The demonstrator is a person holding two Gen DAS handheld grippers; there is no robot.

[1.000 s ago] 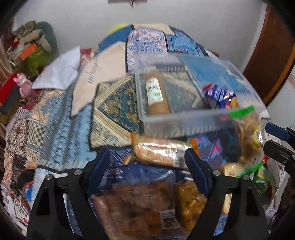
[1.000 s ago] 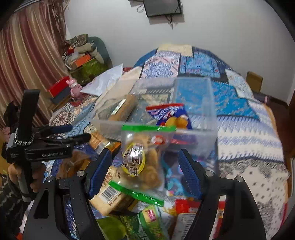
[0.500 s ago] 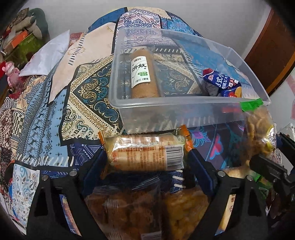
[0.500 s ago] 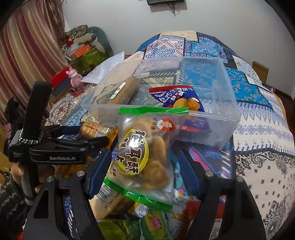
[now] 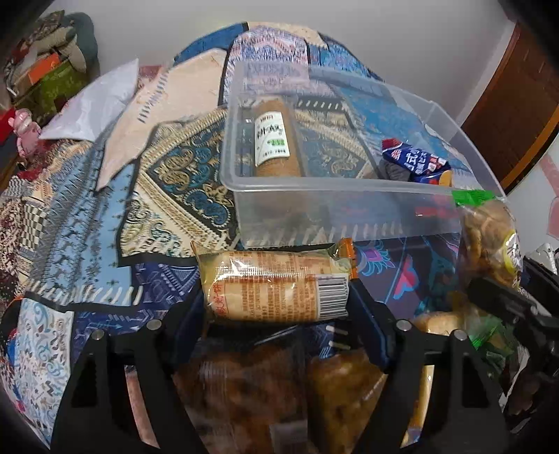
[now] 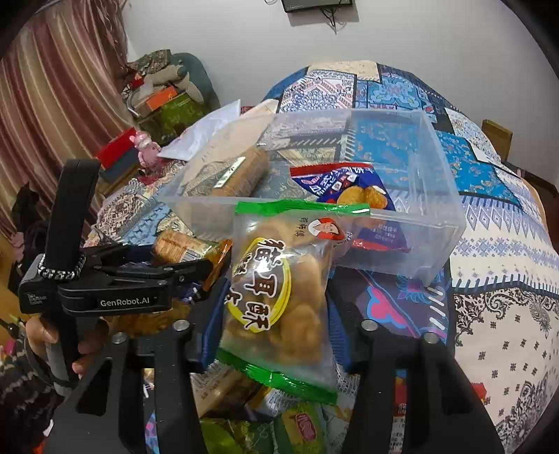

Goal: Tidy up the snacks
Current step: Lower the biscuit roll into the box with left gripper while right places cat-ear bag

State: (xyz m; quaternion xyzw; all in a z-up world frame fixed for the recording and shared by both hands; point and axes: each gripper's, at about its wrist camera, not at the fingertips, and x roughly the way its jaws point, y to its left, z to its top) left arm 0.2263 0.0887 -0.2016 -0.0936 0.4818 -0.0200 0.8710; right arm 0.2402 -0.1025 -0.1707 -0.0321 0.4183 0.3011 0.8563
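A patchwork quilt (image 6: pixel 489 265) covers the bed, a white pillow (image 5: pixel 94 104) lies on it near a pink toy (image 6: pixel 145 152), striped curtains (image 6: pixel 52 115) hang beside stacked boxes (image 6: pixel 164 104), and a screen (image 6: pixel 314 4) hangs on the wall.

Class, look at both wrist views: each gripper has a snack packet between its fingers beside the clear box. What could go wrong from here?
1. The left gripper, its jaws closing, takes the biscuit roll end to end; squeezing may crush the biscuits.
2. The right gripper, jaws closing, holds the green-edged bag by soft plastic; it may slip or its fried pieces break.
3. Both packets are close to the clear box's near wall; they might snag or push it.
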